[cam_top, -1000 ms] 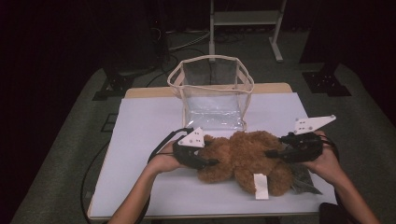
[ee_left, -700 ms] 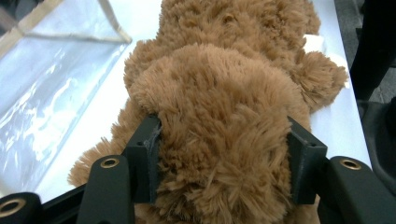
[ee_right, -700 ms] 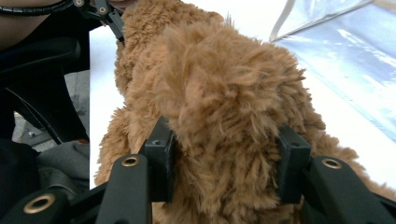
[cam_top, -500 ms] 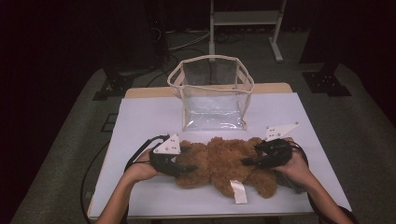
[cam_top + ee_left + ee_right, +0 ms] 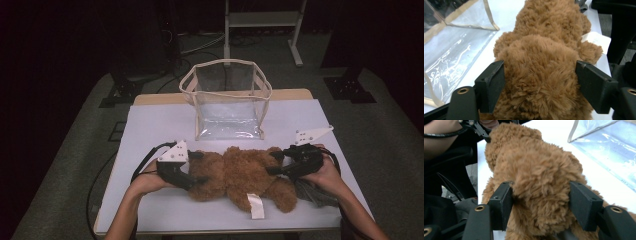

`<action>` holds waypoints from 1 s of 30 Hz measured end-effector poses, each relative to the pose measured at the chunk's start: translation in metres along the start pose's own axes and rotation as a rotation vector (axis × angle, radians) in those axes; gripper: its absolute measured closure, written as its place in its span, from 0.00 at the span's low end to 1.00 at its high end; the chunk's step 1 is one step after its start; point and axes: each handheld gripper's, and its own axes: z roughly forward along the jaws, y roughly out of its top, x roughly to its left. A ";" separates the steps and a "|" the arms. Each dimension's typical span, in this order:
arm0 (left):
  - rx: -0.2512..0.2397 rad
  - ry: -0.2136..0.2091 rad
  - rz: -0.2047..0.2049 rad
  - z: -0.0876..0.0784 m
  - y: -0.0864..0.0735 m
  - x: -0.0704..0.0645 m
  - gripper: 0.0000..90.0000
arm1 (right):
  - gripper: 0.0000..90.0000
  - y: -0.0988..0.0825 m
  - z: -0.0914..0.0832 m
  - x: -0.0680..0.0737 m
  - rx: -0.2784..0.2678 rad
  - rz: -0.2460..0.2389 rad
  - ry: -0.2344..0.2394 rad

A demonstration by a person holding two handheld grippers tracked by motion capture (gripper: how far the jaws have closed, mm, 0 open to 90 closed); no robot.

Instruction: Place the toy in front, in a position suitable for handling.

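From the high view, the brown teddy bear is lying flat across the white tabletop, just in front of a clear plastic bag standing open, with a white tag sticking out toward the near edge. The left gripper is at one end of the bear and the right gripper at the other, and there's a bit of grey cloth under the right hand. In the left gripper view the jaws have just been opening; they sit either side of the bear with fur between them, the left-hand pad against the fur, a small gap at the other. The right gripper view is the same deal: jaws just opened wider, straddling the bear, fur brushing the pads, no real squeeze.
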 end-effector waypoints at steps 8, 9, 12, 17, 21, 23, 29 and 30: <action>-0.008 0.016 -0.006 -0.007 -0.001 0.000 0.18 | 0.38 0.026 -0.016 -0.002 0.014 -0.022 -0.010; -0.008 0.016 -0.006 -0.007 -0.001 0.000 0.16 | 0.38 0.026 -0.016 -0.002 0.014 -0.022 -0.010; -0.004 0.025 -0.017 -0.008 -0.002 0.000 0.14 | 0.38 0.035 -0.018 -0.005 0.013 -0.018 0.002; 0.010 0.032 -0.030 -0.011 -0.005 0.000 0.11 | 0.38 0.050 -0.018 -0.015 0.020 -0.027 0.006; 0.012 0.046 -0.036 -0.014 -0.007 0.000 0.10 | 0.37 0.062 -0.013 -0.026 0.030 -0.035 0.007; 0.015 0.047 -0.035 -0.016 -0.008 0.000 0.10 | 0.38 0.067 -0.010 -0.031 0.040 -0.038 0.003; 0.021 0.056 -0.033 -0.021 -0.010 0.001 0.10 | 0.38 0.079 -0.002 -0.039 0.044 -0.047 -0.001; 0.018 0.057 -0.033 -0.021 -0.010 0.001 0.09 | 0.38 0.082 0.000 -0.039 0.049 -0.049 -0.002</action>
